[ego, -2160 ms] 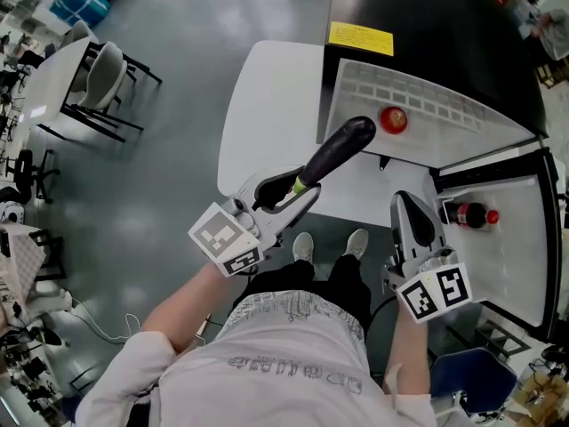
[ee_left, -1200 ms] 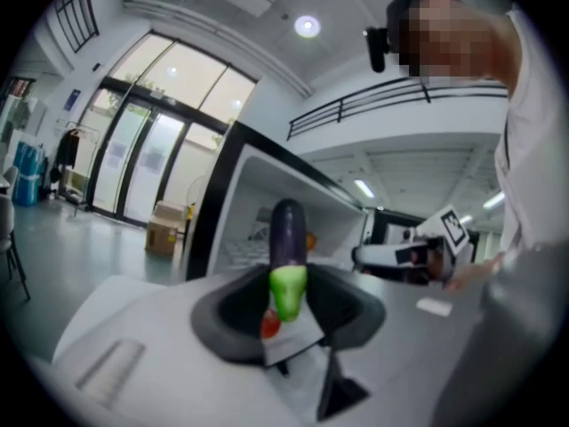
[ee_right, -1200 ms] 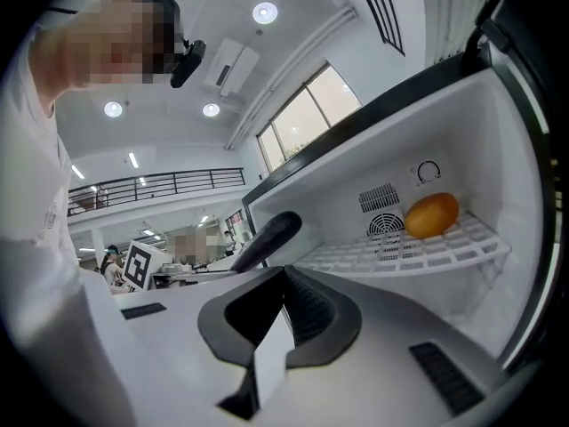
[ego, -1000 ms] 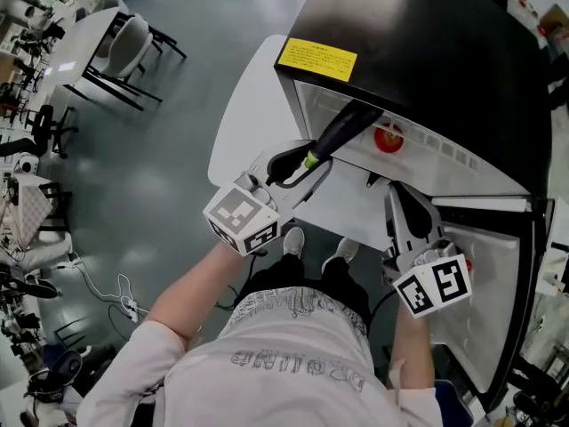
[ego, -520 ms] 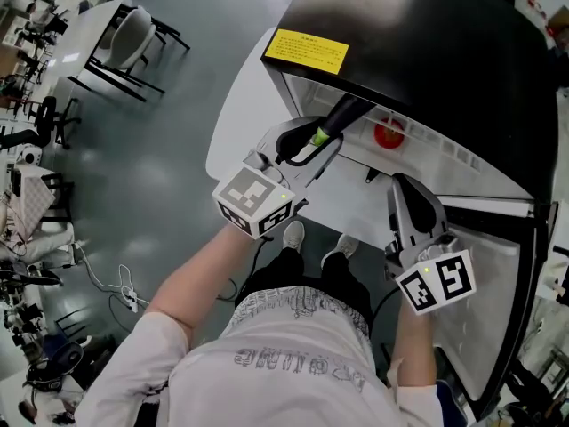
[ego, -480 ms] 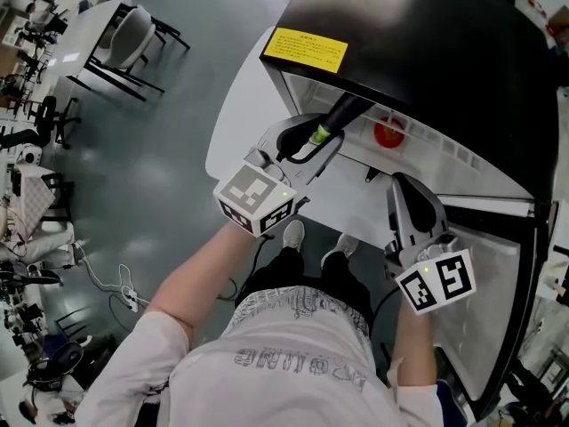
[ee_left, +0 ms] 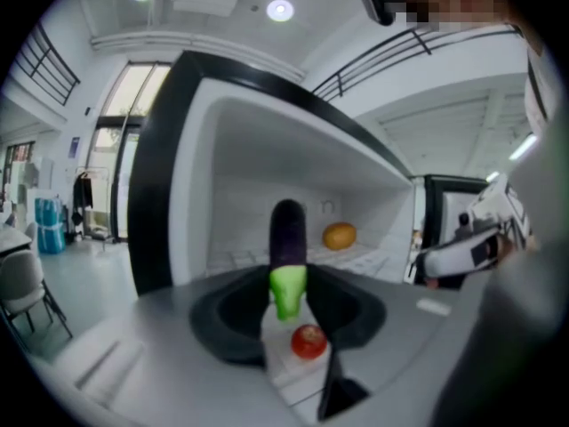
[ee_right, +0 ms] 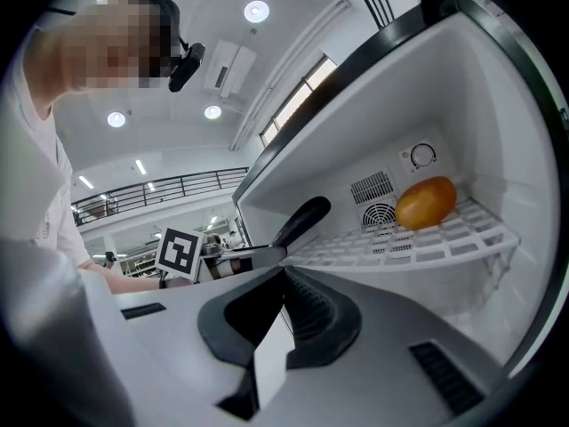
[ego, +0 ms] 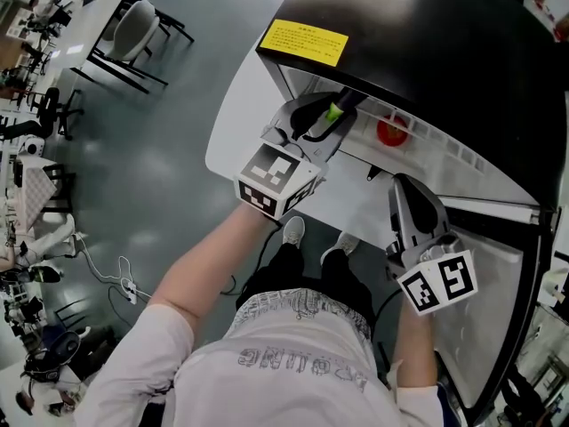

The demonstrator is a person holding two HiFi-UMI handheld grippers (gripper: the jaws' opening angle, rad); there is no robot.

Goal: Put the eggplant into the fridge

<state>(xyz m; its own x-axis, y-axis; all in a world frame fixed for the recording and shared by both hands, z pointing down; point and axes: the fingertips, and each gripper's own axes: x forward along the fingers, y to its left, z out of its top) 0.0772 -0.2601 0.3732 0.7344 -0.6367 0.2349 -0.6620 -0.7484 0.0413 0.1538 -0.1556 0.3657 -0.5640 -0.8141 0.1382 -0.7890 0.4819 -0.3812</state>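
Note:
A dark purple eggplant (ee_left: 287, 231) with a green stem (ego: 334, 111) is held by the stem end in my left gripper (ego: 324, 124), which is shut on it. Its body reaches over the upper wire shelf (ee_right: 418, 238) of the open fridge (ego: 427, 43); in the head view the black fridge top hides most of it. In the right gripper view the eggplant (ee_right: 302, 221) slants above the shelf's left end. My right gripper (ego: 404, 189) hangs in front of the fridge opening, lower and to the right, its jaws together with nothing in them.
An orange fruit (ee_right: 427, 201) lies at the back of the upper shelf. A red tomato (ego: 391, 130) sits on a lower shelf, below the eggplant. The fridge door (ego: 498, 283) stands open at right. A white table (ego: 233, 127) is beside the fridge, chairs (ego: 133, 38) beyond.
My left gripper has carried the eggplant forward into the fridge, so the black top now covers most of it. The right gripper has stayed nearly in place.

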